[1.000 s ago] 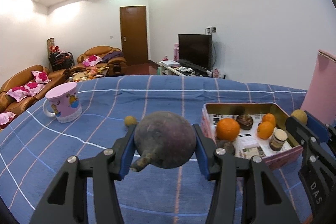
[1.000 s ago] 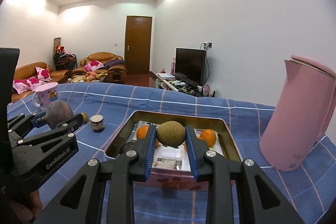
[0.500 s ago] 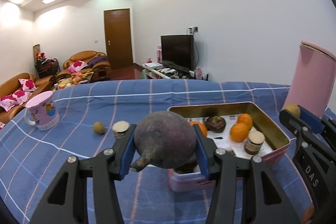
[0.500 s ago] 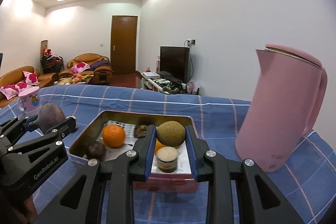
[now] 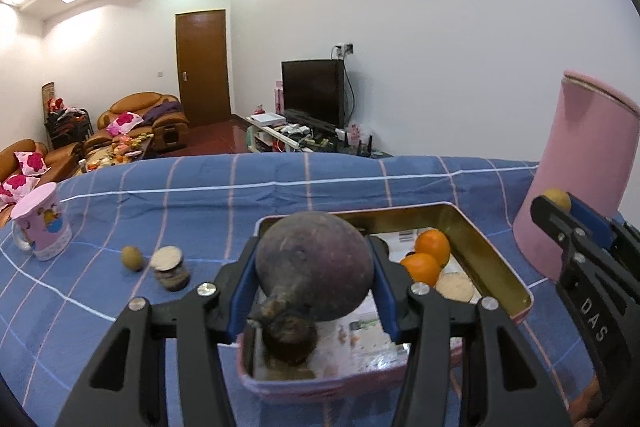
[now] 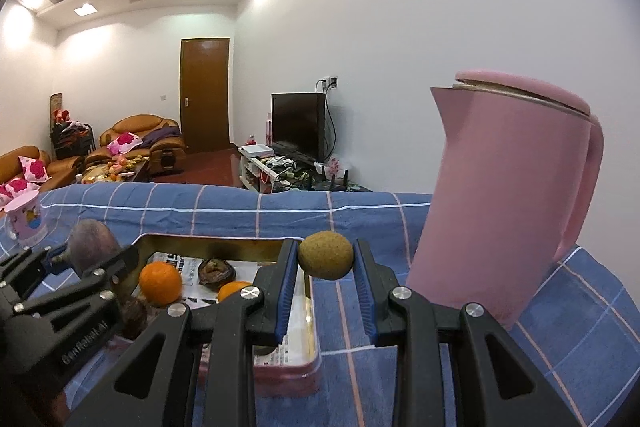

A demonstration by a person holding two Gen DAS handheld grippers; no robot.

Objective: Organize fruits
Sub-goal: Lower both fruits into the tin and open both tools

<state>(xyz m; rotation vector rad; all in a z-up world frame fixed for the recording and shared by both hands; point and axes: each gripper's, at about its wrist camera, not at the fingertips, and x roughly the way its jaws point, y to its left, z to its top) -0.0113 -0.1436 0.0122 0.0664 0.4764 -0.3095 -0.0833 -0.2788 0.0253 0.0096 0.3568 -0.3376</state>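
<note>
Legibly, "DAS" on right tool (image 5: 576,227)

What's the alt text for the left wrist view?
Left gripper clamps a dark purple fruit above a pink tin holding two oranges. A small jar and mug stand on the blue cloth.

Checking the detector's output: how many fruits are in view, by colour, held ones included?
Orange fruit: 2, both in the tin.
Dark purple fruit: 3, one in the left tongs, two in the tin.
Yellow-brown fruit: 2, one in the right tongs, one on the cloth.
Total: 7.
</note>
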